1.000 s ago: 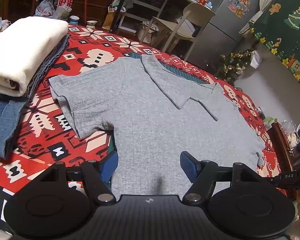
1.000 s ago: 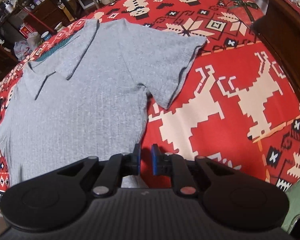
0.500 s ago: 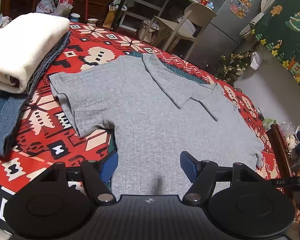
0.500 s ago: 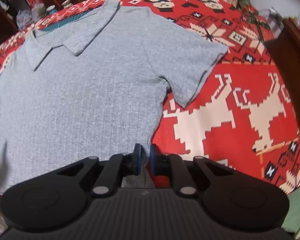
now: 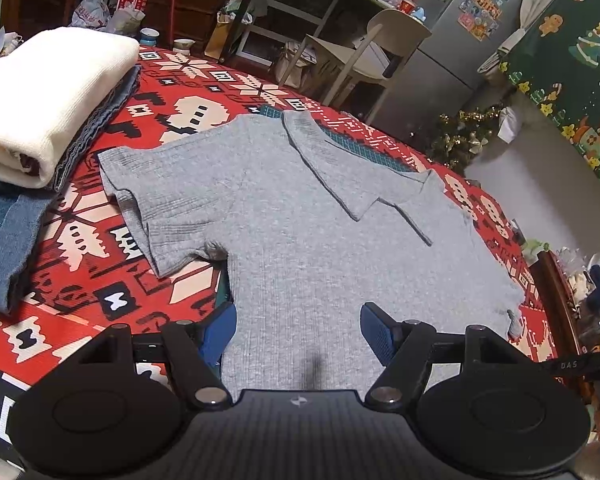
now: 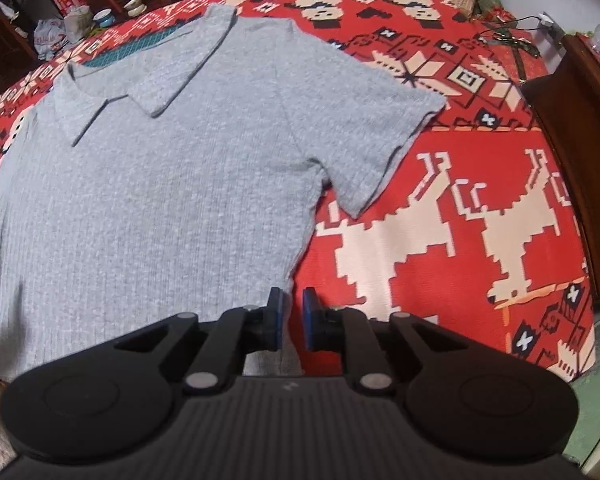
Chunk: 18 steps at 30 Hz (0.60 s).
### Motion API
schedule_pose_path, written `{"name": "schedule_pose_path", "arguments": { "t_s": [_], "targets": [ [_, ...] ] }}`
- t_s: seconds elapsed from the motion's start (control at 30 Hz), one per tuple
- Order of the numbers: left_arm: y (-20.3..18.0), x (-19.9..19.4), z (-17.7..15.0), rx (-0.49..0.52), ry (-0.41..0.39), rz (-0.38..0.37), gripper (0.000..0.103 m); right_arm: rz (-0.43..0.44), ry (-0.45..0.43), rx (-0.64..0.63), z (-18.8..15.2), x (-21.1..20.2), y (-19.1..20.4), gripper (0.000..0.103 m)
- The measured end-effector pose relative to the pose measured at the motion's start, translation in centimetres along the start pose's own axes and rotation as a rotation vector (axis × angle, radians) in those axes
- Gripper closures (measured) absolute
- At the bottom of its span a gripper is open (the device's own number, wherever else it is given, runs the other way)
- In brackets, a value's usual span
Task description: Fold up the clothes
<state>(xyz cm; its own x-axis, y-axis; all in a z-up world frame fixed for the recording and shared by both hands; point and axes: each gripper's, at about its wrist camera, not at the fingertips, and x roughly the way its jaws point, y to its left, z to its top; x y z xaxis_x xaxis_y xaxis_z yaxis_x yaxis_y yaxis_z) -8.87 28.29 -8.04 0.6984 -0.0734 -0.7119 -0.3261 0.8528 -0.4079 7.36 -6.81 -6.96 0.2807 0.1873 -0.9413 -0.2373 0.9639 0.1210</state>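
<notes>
The grey shirt (image 5: 300,220) lies flat and face up on the red patterned cloth (image 6: 460,208) that covers the bench, collar at the far side, both short sleeves spread out. Seen from the left wrist, one sleeve reaches toward 9 o'clock and the collar sits near 12 o'clock, with a strip of teal showing inside the neck.

The left gripper (image 5: 298,330) hangs over the shirt's near hem, its blue fingers (image 5: 374,332) wide apart with only grey fabric below them; nothing is pinched. The right gripper (image 6: 291,318) is at the hem's other corner, where grey meets red. Its fingers (image 6: 310,318) stand narrow, a thin gap between the pads, and I cannot tell whether any cloth is caught in it.

At 9 to 10 o'clock in the left view a folded cream sweater (image 5: 48,96) tops a pile, with folded denim (image 5: 4,248) beside it. Beyond the bench stand a chair (image 5: 364,52) and a fridge (image 5: 460,40). In the right view dark wooden furniture (image 6: 580,160) is at 3 o'clock
</notes>
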Motion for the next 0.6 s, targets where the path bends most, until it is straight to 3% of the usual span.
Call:
{"name": "schedule_pose_path", "arguments": {
  "t_s": [0.13,0.37,0.5,0.6],
  "targets": [
    [0.0,0.1,0.0,0.001,0.005,-0.004,0.035,-0.022,0.008,-0.033,-0.2,0.9,0.7,0.101],
    [0.0,0.4,0.0,0.001,0.018,0.003,0.035,-0.086,0.013,-0.043,-0.3,0.9,0.6,0.102],
    [0.2,0.4,0.0,-0.008,0.022,0.006,0.035,-0.075,0.022,-0.001,-0.3,0.9,-0.1,0.100],
    [0.3,0.4,0.0,-0.010,0.025,0.007,0.035,-0.058,0.019,0.016,-0.1,0.3,-0.5,0.092]
  ]
}}
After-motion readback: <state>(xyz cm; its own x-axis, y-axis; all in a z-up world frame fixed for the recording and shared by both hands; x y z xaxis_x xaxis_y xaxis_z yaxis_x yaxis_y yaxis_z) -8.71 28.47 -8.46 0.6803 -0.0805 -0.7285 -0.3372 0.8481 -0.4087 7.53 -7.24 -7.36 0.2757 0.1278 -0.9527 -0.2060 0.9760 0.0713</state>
